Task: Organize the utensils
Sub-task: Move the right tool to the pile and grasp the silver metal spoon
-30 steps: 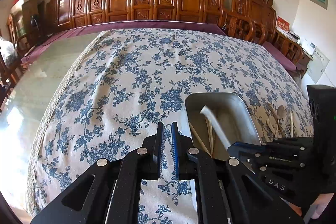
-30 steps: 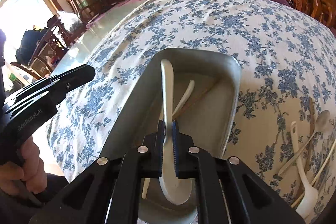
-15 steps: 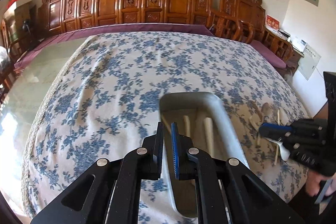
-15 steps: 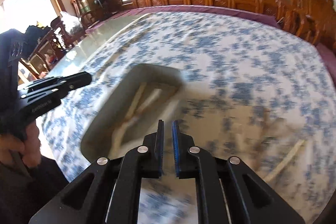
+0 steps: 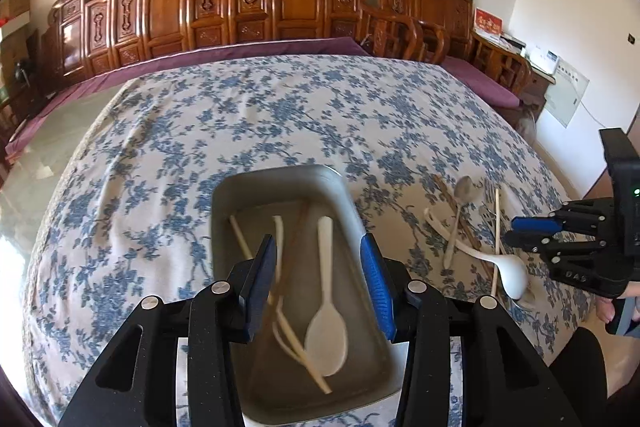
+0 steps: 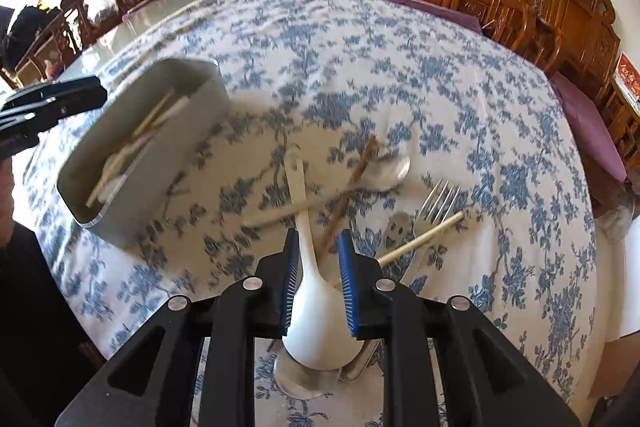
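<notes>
Left tongs (image 5: 318, 281) lower centre, jaws opening, nothing between pads. Grey tray (image 5: 348, 211) below them holds white spoon (image 5: 326, 303), chopsticks (image 5: 244, 243). Right tongs (image 5: 520, 233) at right edge, above loose utensil pile (image 5: 466, 223) on floral surface (image 5: 280, 115).

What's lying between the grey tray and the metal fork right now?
In the right wrist view, between the tray and fork: a white ladle, brown chopstick and metal spoon, piled crosswise.

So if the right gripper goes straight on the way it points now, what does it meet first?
Most likely the white spoon: it lies between the opening jaws of the right gripper, on top of the loose pile. Depth is hard to judge.
</notes>
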